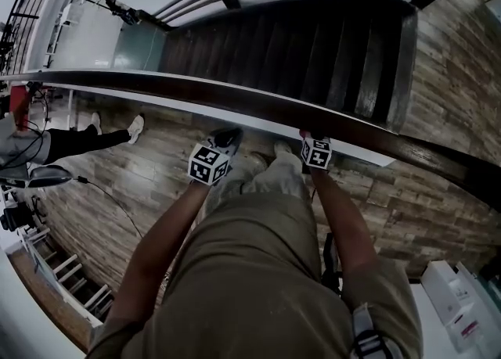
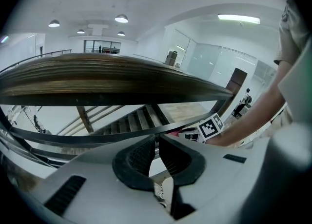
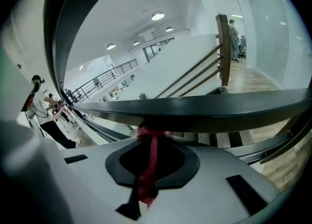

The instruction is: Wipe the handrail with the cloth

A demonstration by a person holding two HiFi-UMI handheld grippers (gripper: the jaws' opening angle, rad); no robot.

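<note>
The dark wooden handrail runs across the head view from the left down to the right. My right gripper is at its near edge, shut on a red cloth. The top of the cloth touches the rail. My left gripper is a little to the left, just below the rail, its tip close under it. Its jaws stand almost together with only a thin slit and nothing between them. The right gripper's marker cube and a bit of red cloth show beside it.
Dark stairs descend beyond the rail. Lower rail bars run under the handrail. A person's legs stretch over the wood floor at the left. White boxes stand at the lower right. Another person stands far off.
</note>
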